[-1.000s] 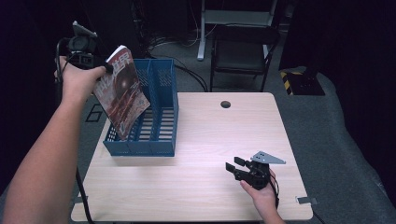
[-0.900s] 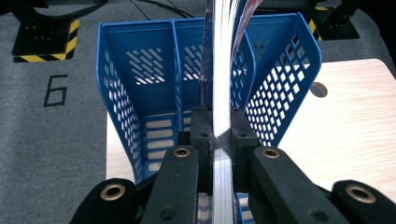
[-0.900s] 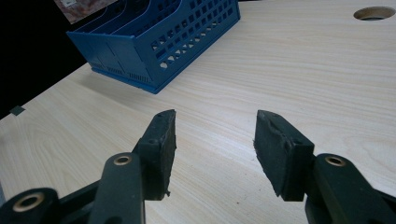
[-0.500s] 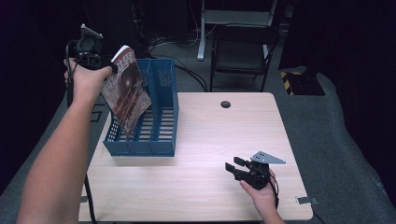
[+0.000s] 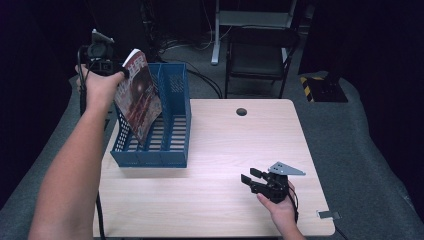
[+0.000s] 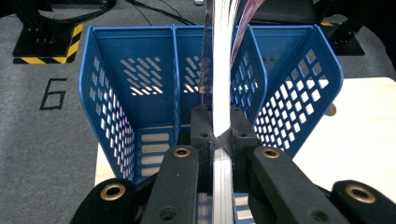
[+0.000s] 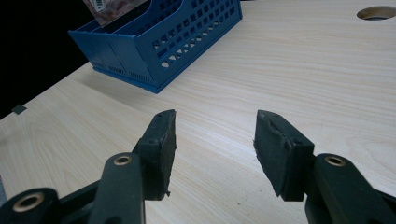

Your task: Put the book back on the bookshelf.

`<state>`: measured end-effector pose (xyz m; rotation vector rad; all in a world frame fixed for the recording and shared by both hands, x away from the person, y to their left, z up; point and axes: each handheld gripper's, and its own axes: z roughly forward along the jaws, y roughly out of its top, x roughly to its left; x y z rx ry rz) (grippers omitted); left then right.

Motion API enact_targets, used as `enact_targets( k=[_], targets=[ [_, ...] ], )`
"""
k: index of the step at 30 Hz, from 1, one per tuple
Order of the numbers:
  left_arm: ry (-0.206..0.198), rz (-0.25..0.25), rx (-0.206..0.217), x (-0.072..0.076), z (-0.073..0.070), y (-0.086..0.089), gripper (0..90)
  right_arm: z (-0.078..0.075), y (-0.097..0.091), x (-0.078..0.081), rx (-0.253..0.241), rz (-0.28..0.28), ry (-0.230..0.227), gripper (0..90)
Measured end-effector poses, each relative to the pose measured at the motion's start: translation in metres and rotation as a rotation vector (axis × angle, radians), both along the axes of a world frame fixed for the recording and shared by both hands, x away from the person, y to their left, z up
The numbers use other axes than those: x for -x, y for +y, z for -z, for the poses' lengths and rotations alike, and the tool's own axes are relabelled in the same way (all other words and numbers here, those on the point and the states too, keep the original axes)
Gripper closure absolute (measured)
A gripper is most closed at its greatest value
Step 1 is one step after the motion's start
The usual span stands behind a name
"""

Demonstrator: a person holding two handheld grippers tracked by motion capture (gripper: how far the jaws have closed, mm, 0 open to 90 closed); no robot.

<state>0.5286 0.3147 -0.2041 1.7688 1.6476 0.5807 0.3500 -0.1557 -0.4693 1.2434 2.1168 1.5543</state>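
Left gripper [image 5: 112, 70] clenched on magazine [image 5: 137, 97], now lowered into blue file rack [image 5: 172, 145], nearly slotted; right gripper [image 7: 215, 140] released, idle over tabletop [image 5: 225, 150].

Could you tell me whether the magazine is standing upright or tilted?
Tilted: the magazine leans over the blue rack, its top clamped in the left gripper.

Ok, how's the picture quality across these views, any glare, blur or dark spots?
High view: the wooden table is evenly lit and the surroundings fall to near black. Left gripper view: the magazine edge held in the left tool is blown out white and blurred, while the blue file organizer stays sharp. Right gripper view: the right tool is crisp, and the far corner is dark.
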Motion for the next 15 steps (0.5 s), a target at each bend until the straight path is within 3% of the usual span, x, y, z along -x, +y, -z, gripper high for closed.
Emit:
enact_targets(
  k=[15],
  targets=[
    [-0.007, -0.009, -0.027, -0.007, 0.026, -0.007, 84.0, 0.000, -0.001, 0.000, -0.004, 0.005, -0.002, 48.3]
  ],
)
